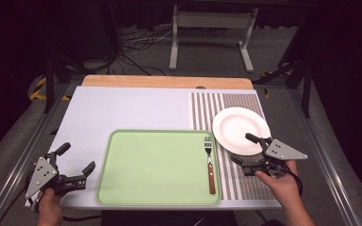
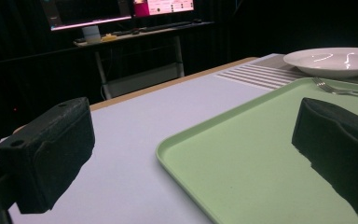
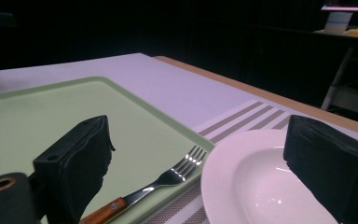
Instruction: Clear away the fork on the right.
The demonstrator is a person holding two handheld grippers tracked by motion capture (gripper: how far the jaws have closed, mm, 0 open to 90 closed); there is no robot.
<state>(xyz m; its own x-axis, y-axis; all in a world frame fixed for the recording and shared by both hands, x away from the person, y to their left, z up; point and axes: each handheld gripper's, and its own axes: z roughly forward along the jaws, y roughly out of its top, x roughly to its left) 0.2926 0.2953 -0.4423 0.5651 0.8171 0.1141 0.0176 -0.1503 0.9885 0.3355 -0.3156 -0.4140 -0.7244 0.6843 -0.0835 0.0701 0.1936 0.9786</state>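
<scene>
plate [image 1: 238, 128] on the striped mat [image 1: 231, 181], right of the tray [image 1: 155, 169]

right gripper [image 1: 246, 149] straddles the plate's near rim, jaws apart, not pressing it; fork [image 1: 209, 162] lies just left. left gripper [image 1: 77, 162] wide open, empty, left of the tray.

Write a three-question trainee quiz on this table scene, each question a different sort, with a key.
1. True or false: the fork lies inside the green tray, along the edge nearest the plate.
2. Multiple choice: the white plate rests on
A. the green tray
B. the striped mat
C. the bare wooden edge of the table
3. Fill in the blank: in the high view, the right gripper has its fingers open at the near rim of the ______.

Key:
1. True
2. B
3. plate
</scene>
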